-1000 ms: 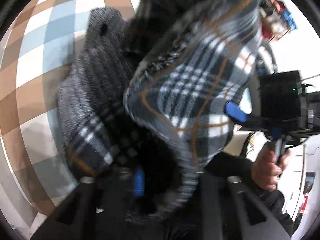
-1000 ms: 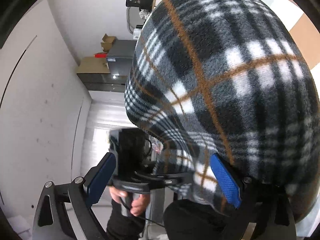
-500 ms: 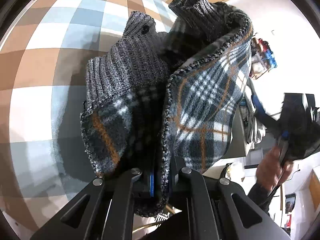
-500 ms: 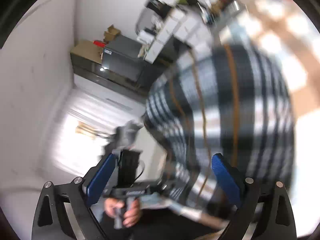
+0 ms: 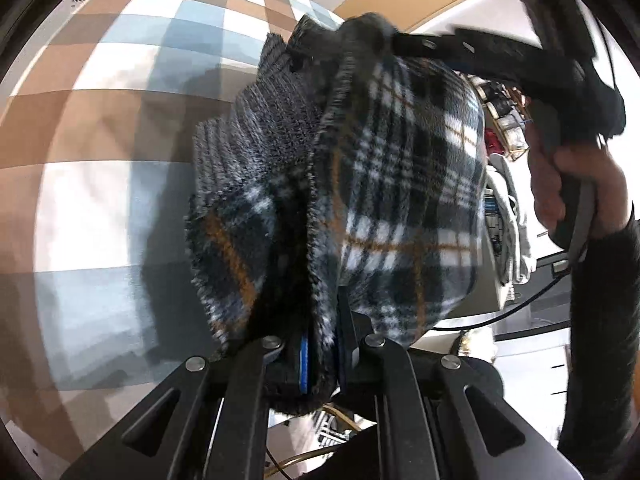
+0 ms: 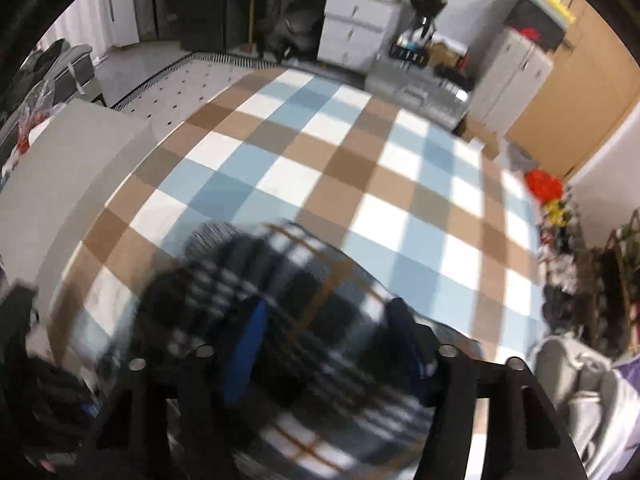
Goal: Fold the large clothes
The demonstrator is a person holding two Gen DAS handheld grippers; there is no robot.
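Observation:
A dark plaid fleece garment [image 5: 400, 184] with white and orange lines and grey ribbed knit trim [image 5: 256, 128] hangs above the checked table cloth [image 5: 100, 128]. My left gripper [image 5: 320, 360] is shut on its fringed edge. My right gripper [image 6: 328, 336] is open, its blue pads wide apart, with the blurred plaid garment [image 6: 304, 304] bunched between and under the fingers [image 6: 248, 344]. In the left wrist view the right gripper's fingers [image 5: 440, 46] reach the garment's top, held by a hand [image 5: 576, 192].
The table wears a brown, blue and white checked cloth [image 6: 360, 168]. White drawers [image 6: 352, 28] and a grey cabinet [image 6: 516, 68] stand at the back. A heap of clothes [image 6: 576, 376] lies at the right, a grey box [image 6: 52, 184] at the left.
My right gripper swung from beside the hanging garment to over it, now facing the table. The left gripper kept its hold on the garment's edge.

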